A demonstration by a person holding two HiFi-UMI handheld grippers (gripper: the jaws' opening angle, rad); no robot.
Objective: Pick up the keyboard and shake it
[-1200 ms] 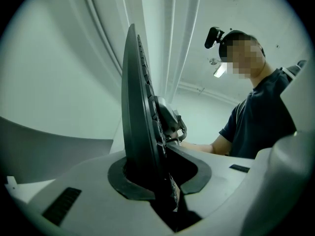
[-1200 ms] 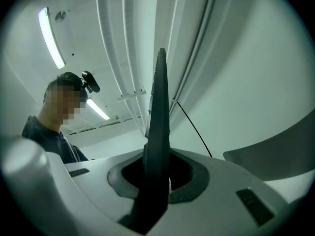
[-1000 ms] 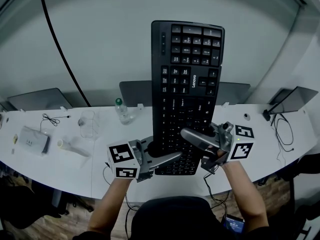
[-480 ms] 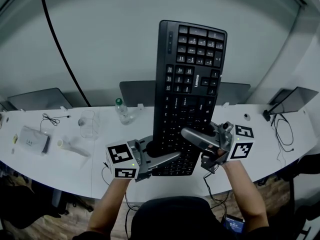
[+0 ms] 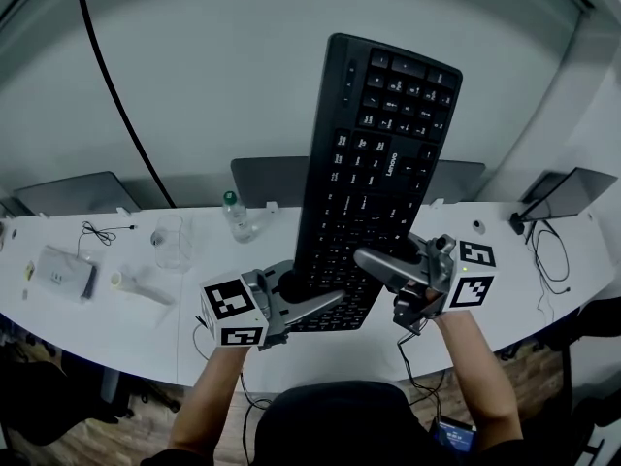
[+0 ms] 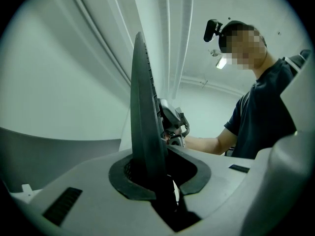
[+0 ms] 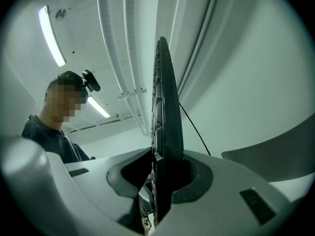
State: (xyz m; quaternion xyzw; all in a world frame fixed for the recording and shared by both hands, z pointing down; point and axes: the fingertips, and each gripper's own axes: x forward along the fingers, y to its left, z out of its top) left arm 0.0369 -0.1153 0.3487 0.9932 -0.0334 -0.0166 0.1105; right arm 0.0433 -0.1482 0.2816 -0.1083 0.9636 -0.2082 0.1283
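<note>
The keyboard is already off the bench, held upright in the air and leaning right. The left claw and right claw are each clamped nearly shut on its thin lower end, one from each side. The lift looks done and the shaking is what remains. The keyboard's lowest edge is hidden behind the claws

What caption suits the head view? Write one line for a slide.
Left tool and right tool clamp the black keyboard by its near end, upright above the desk.
</note>
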